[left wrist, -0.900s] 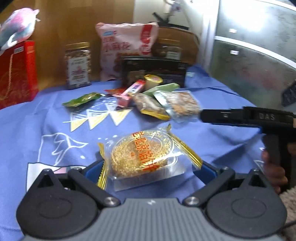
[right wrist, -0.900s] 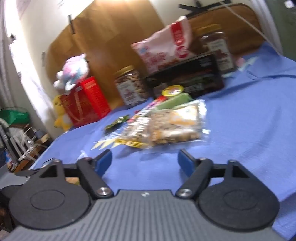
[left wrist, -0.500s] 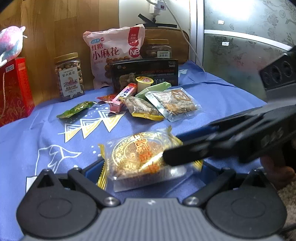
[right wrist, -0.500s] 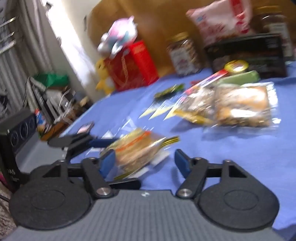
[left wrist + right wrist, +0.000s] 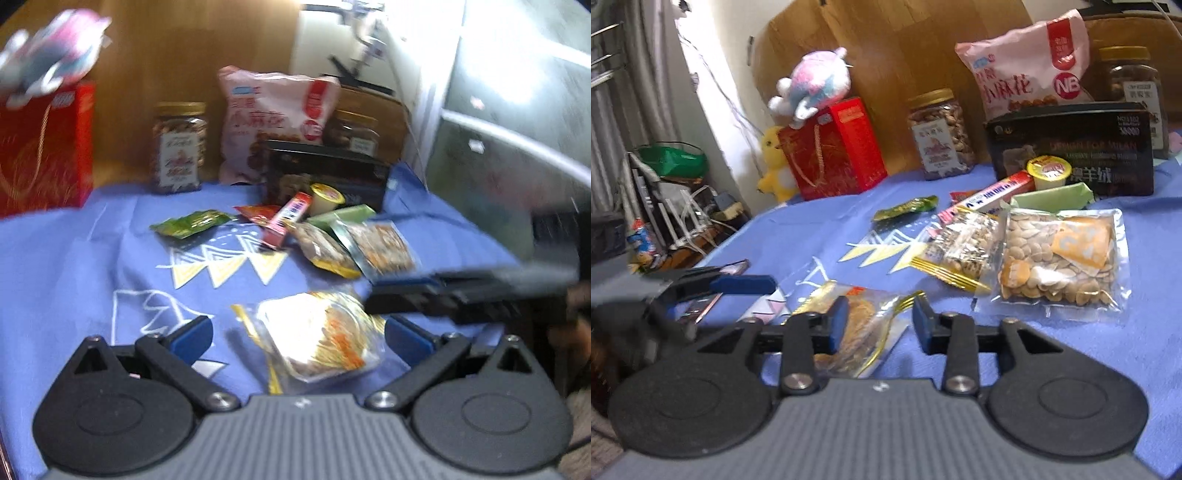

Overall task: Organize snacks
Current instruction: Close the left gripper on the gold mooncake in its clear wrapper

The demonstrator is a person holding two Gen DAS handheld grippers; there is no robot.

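A clear-wrapped mooncake packet with gold edges lies tilted on the blue cloth. It sits between the wide fingers of my left gripper, which is open; a gap shows beside the left pad. My right gripper has come in from the right side. Its jaws are narrowed around the packet's end, with the pads against the cake and the wrapper. One of the left gripper's fingers shows at the left of the right wrist view.
Further back lie a seed packet, a nut bar pack, a green sachet, a pink stick box and a jelly cup. Behind stand a black box, nut jars, a pink bag and a red gift box.
My right gripper swung from the seed packets over to the mooncake and narrowed its jaws around it. The packet has tilted and no longer fills the left jaws.
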